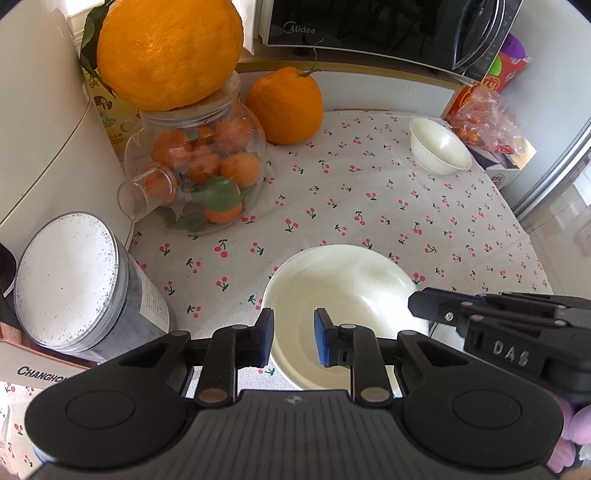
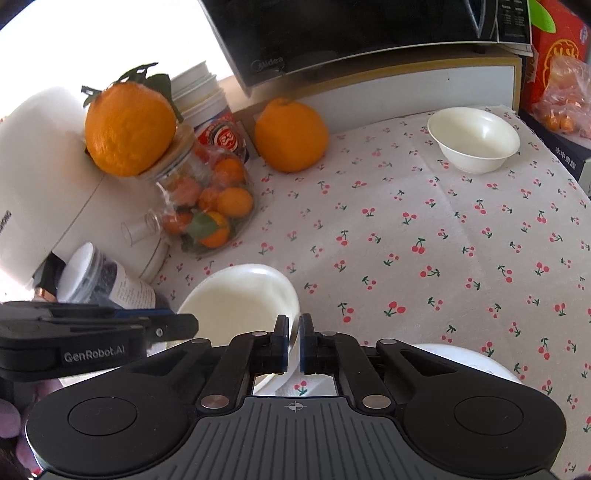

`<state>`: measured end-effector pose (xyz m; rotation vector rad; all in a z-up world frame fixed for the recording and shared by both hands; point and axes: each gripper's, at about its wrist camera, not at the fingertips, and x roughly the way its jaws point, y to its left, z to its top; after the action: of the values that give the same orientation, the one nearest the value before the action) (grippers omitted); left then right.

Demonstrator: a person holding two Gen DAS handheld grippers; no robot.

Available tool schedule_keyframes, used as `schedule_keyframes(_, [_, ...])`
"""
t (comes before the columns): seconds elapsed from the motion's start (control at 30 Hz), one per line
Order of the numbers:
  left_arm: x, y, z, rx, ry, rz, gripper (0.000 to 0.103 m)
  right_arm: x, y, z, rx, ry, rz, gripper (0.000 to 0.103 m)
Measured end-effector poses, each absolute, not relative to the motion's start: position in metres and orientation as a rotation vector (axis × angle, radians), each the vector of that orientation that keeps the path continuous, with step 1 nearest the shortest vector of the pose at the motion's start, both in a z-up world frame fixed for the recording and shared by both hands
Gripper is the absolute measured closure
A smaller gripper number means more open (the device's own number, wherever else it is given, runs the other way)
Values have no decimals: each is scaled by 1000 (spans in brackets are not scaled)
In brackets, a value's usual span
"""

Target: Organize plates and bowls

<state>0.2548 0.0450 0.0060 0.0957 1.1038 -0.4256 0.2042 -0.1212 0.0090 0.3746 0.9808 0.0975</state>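
Worktop with two white bowls; both tools at the near bowl.

Cherry-print cloth (image 1: 369, 206) spread over the worktop, lightly creased. Right tool (image 2: 294, 332) clamped tight on the right rim of the near bowl (image 1: 351, 280), bowl wall pinched between its pads. Left tool (image 1: 293, 332) set narrow astride the bowl's left rim, one finger outside and one inside, pads not seen pressing. Far bowl (image 1: 439, 147) well ahead and right of both tools, standing alone. Glass jar (image 1: 199, 166) of small oranges ahead left, large orange (image 1: 170, 51) balanced on its lid. Microwave (image 1: 369, 22) straight ahead at the back, top cut off. White dish (image 2: 469, 358) just right of the right tool, mostly hidden by the tool body; type not determinable.
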Motion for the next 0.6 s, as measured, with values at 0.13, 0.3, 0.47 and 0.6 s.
schedule_keyframes(0.13, [256,45,4,97,1111,-423,82,204,-117,3,357,992,102,99])
schedule_keyframes(0.3, [256,45,5,92,1107,-427,81,204,-119,8,365,982,121,94])
schedule_keyframes(0.47, [255,42,8,87,1098,-435,77,204,-122,12,389,982,131,89])
schedule_keyframes(0.6, [255,36,9,96,1097,-439,71,205,-126,15,400,986,131,86])
